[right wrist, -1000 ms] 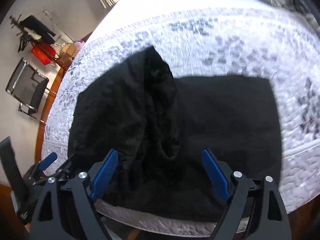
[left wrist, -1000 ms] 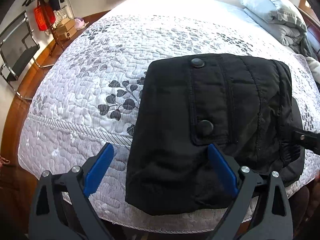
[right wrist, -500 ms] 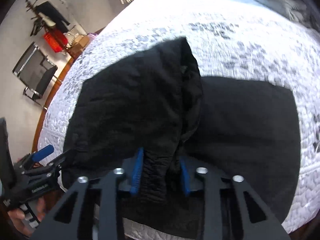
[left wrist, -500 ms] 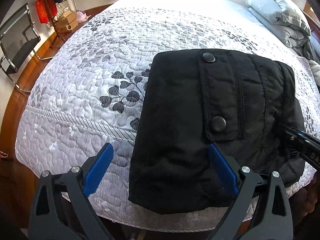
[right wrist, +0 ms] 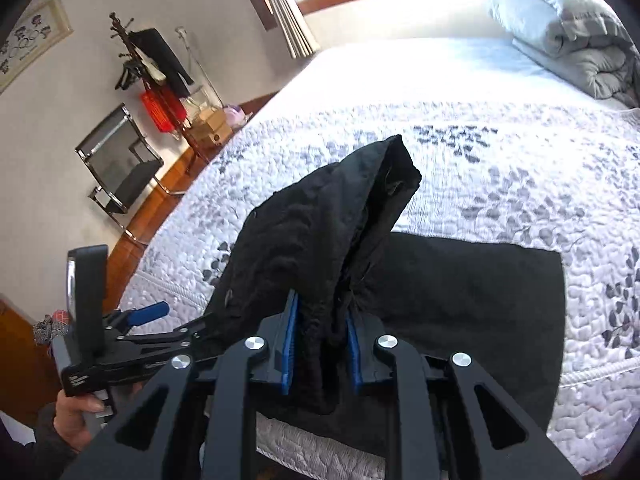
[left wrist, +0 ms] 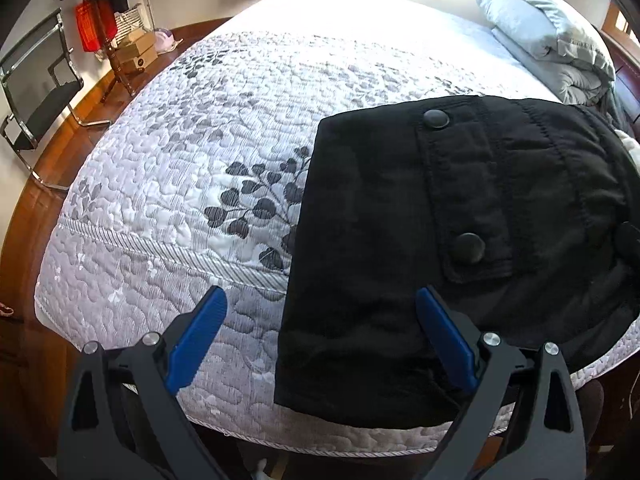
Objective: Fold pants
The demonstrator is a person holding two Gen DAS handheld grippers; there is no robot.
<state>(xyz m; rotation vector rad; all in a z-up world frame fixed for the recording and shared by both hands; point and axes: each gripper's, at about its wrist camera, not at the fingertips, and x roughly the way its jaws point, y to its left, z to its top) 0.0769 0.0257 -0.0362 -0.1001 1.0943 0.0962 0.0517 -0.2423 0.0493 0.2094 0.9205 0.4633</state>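
Black quilted pants (left wrist: pixel 460 248), folded into a thick rectangle, lie on the white bedspread with grey leaf print (left wrist: pixel 192 184) at the near edge of the bed, toward its near right corner in the left wrist view. A flap with two round black snap buttons (left wrist: pixel 469 247) faces up on the top layer. The right gripper (right wrist: pixel 321 350) has its blue-padded jaws closing on a bunched fold of the black fabric, which sits pinched between the pads; the gathered cloth rises from the bed in a peaked ridge (right wrist: pixel 360 200) while the rest of the garment stays flat on the bedspread to the right of it. The left gripper (left wrist: pixel 320 340) hangs over the near edge of the bed with its blue fingers (left wrist: pixel 196 336) spread wide and nothing between them that they press; the pants' lower left corner lies under the gap, nearer the right finger. In the right wrist view a hand (right wrist: pixel 74 412) grips the left tool's handle at the near left of the bed. A folded grey duvet (right wrist: pixel 568 28) rests at the far right corner. Off the bed's left side stand a black chair with chrome frame (right wrist: pixel 120 168) and a coat stand with dark clothes and a red bag (right wrist: pixel 156 76) on the wooden floor.
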